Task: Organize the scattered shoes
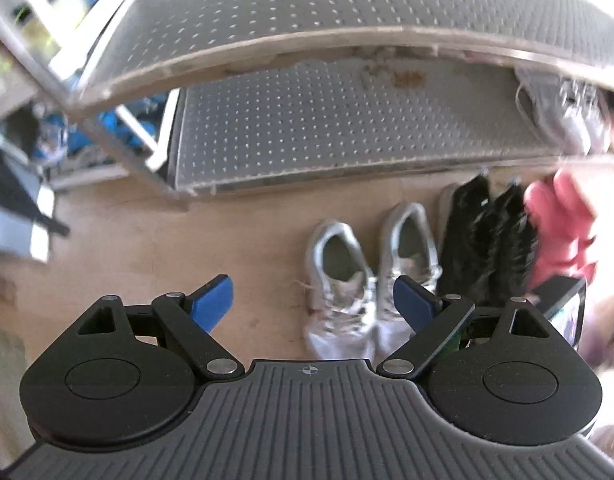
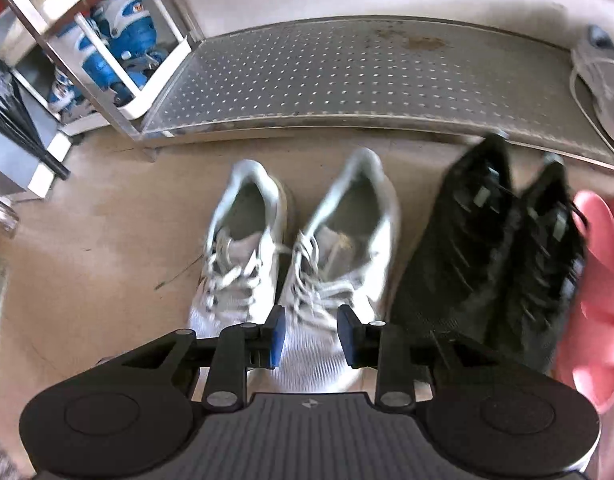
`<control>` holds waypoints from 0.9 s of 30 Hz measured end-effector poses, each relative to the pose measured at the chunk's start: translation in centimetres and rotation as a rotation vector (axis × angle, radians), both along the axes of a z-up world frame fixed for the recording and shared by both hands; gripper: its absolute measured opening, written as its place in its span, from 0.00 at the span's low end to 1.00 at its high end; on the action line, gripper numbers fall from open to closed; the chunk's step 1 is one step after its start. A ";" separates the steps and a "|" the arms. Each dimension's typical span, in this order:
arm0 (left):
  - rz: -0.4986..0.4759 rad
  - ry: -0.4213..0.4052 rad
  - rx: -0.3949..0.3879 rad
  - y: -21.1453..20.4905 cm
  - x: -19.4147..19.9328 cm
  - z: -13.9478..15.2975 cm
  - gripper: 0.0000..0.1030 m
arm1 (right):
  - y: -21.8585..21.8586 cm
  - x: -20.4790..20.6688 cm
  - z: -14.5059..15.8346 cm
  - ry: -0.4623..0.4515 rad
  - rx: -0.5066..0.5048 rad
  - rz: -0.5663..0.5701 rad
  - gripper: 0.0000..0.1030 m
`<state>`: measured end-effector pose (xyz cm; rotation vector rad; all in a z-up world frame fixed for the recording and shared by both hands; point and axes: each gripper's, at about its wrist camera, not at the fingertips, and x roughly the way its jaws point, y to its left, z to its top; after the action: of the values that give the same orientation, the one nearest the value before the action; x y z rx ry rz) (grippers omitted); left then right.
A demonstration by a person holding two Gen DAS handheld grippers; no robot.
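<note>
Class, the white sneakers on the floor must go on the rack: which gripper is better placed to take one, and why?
Probably right: the right gripper hangs open over the white sneaker; the left gripper sits farther back.

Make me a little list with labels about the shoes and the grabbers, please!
white sneakers: a pair, side by side on the floor, heels toward the rack
black shoes: a pair, just right of the white ones
pink shoes: at the right edge, blurred
shoe rack shelf: mostly bare, one grey shoe at its right end
left gripper: open, holding nothing
right gripper: open, above the toe of one white sneaker
</note>
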<state>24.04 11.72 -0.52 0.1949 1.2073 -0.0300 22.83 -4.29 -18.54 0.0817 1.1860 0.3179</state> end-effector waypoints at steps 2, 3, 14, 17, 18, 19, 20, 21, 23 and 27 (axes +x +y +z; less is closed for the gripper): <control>-0.019 0.006 0.073 0.0 0.8 -0.7 0.89 | 1.3 1.3 -1.3 -0.005 -0.015 0.002 0.31; -0.015 0.004 0.097 0.1 1.0 -0.8 0.89 | 2.0 2.0 -2.0 -0.007 -0.023 0.003 0.31; -0.041 0.001 0.181 0.7 0.9 -1.4 0.89 | 6.5 4.3 -5.6 -0.002 -0.200 0.134 0.11; -0.042 -0.008 0.174 0.6 0.7 -1.1 0.89 | 6.3 4.0 -5.1 0.072 -0.133 0.158 0.10; -0.044 -0.009 0.169 0.5 0.7 -1.0 0.89 | 6.3 3.9 -5.1 0.106 -0.105 0.172 0.10; -0.047 -0.009 0.166 0.4 0.6 -0.9 0.89 | 6.3 3.7 -5.1 0.104 -0.110 0.177 0.09; -0.049 -0.009 0.168 0.4 0.6 -0.9 0.89 | 6.4 3.6 -5.1 0.100 -0.117 0.180 0.09; -0.051 -0.010 0.171 0.3 0.5 -0.9 0.89 | 6.5 3.5 -5.0 0.096 -0.123 0.184 0.09; -0.053 -0.009 0.179 0.2 0.4 -1.0 0.89 | 6.3 3.6 -5.0 0.099 -0.100 0.124 0.09; -0.052 -0.010 0.172 0.1 0.4 -0.9 0.89 | 5.6 4.5 -5.0 0.113 -0.038 -0.013 0.13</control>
<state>24.48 11.87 -1.38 0.3763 1.1952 0.0294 27.30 1.32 -23.52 0.0753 1.3024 0.2823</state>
